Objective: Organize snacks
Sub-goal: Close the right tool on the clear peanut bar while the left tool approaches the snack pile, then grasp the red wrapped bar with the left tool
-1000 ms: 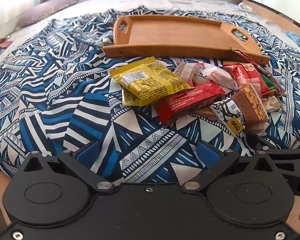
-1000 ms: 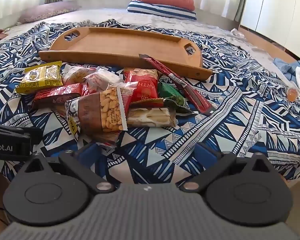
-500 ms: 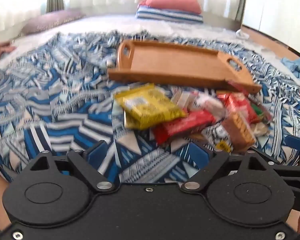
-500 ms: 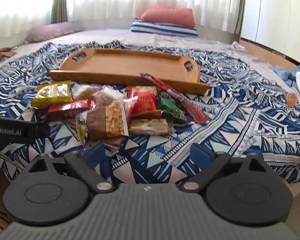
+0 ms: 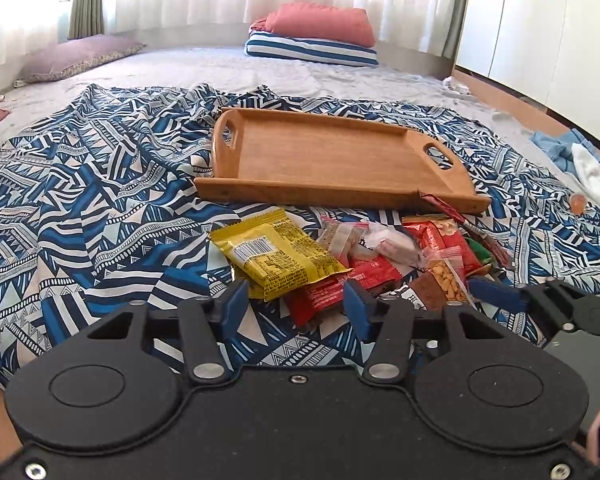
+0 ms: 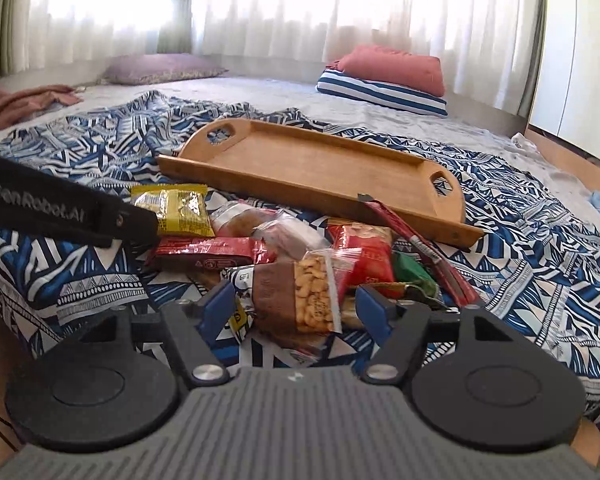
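A pile of snack packets lies on the patterned blanket in front of an empty wooden tray (image 5: 332, 156), which also shows in the right wrist view (image 6: 312, 164). The pile holds a yellow packet (image 5: 276, 254), a red bar (image 5: 340, 284), a peanut bag (image 6: 300, 300), red nut packets (image 6: 364, 256) and a long red stick (image 6: 420, 248). My left gripper (image 5: 296, 308) is open and empty, just short of the yellow packet and red bar. My right gripper (image 6: 296, 312) is open, its jaws on either side of the peanut bag's near end.
The blue patterned blanket (image 5: 100, 208) covers the bed's near half. Pillows (image 5: 316, 36) lie at the far end. White wardrobes (image 5: 548, 20) stand at the right. Clothes (image 5: 580, 164) and a small orange item (image 5: 578, 202) lie at the bed's right edge.
Both grippers have tilted up and drawn nearer the pile, so more of the room shows. Both jaws have narrowed but remain open. The snacks and tray have not moved.
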`<state>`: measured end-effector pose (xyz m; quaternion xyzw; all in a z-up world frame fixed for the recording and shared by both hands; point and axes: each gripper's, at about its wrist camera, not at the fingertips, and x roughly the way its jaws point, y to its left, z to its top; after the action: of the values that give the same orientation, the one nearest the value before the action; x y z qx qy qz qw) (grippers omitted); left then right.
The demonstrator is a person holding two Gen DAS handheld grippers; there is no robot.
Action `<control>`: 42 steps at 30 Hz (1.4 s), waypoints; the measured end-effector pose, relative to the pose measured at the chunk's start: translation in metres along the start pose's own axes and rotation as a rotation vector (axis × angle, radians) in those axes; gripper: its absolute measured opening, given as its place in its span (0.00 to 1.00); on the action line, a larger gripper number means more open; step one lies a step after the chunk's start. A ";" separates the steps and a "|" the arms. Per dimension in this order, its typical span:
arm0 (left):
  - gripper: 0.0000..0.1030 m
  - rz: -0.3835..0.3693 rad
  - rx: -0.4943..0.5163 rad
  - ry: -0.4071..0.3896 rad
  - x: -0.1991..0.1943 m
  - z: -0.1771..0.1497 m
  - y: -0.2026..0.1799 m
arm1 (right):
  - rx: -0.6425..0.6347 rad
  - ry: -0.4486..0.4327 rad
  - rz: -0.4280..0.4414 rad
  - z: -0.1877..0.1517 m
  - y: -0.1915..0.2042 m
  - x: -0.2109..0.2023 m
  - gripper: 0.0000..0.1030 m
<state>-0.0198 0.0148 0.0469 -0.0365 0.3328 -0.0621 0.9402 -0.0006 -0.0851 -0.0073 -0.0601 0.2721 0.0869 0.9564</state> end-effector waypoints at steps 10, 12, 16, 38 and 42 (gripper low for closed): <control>0.50 -0.042 0.040 0.027 0.016 0.001 -0.011 | -0.034 -0.050 -0.075 0.000 -0.006 -0.019 0.48; 0.51 -0.051 0.061 0.037 0.023 -0.001 -0.016 | -0.010 -0.048 -0.104 0.000 -0.017 -0.023 0.48; 0.59 -0.043 0.084 0.065 0.040 -0.003 -0.023 | 0.046 -0.034 -0.158 0.000 -0.038 -0.027 0.48; 0.41 -0.081 0.255 0.009 0.040 0.007 -0.047 | 0.107 -0.020 -0.197 -0.002 -0.057 -0.023 0.49; 0.35 -0.125 0.246 0.098 0.062 0.009 -0.046 | 0.118 -0.020 -0.198 -0.002 -0.058 -0.024 0.49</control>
<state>0.0296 -0.0395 0.0202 0.0613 0.3651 -0.1624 0.9146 -0.0098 -0.1458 0.0074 -0.0293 0.2601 -0.0235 0.9648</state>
